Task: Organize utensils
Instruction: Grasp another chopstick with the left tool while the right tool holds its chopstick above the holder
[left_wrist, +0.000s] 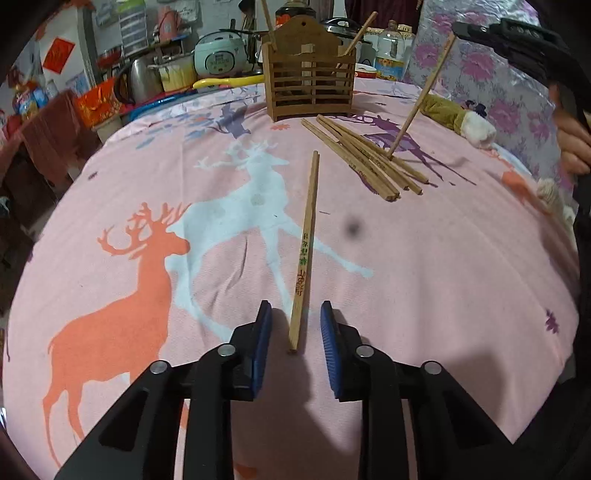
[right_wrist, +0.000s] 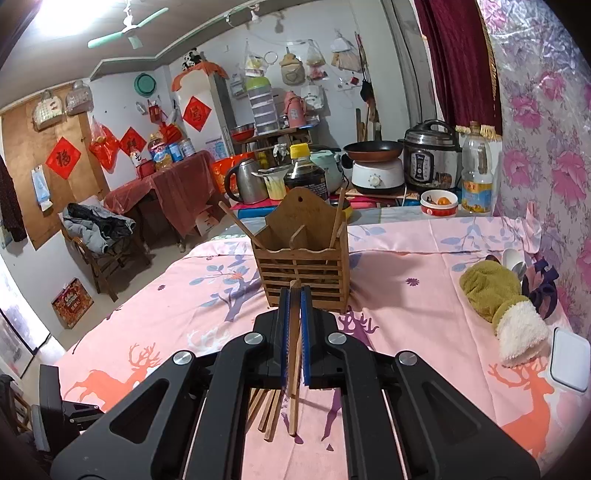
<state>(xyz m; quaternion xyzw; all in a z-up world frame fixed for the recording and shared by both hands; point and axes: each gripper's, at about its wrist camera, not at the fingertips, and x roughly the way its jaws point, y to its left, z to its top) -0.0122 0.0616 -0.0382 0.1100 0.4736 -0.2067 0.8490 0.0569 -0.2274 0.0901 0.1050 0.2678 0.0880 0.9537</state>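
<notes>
A wooden slatted utensil holder (left_wrist: 310, 86) stands at the far side of the pink deer-print cloth, with a chopstick leaning in each side; it also shows in the right wrist view (right_wrist: 303, 254). My left gripper (left_wrist: 295, 314) is open, its blue pads either side of the near end of a single printed chopstick (left_wrist: 306, 243) lying on the cloth. A pile of several chopsticks (left_wrist: 365, 158) lies in front of the holder. My right gripper (right_wrist: 294, 295) is shut on one chopstick (right_wrist: 294, 354), seen held upright over the pile in the left wrist view (left_wrist: 421, 96).
A yellow-and-white plush toy (right_wrist: 502, 302) lies at the right by the floral wall. A white box (right_wrist: 569, 358) sits at the right edge. Behind the holder are a kettle (right_wrist: 245, 181), soy bottle (right_wrist: 306, 173), cookers, a bowl (right_wrist: 439, 203) and an oil bottle (right_wrist: 476, 177).
</notes>
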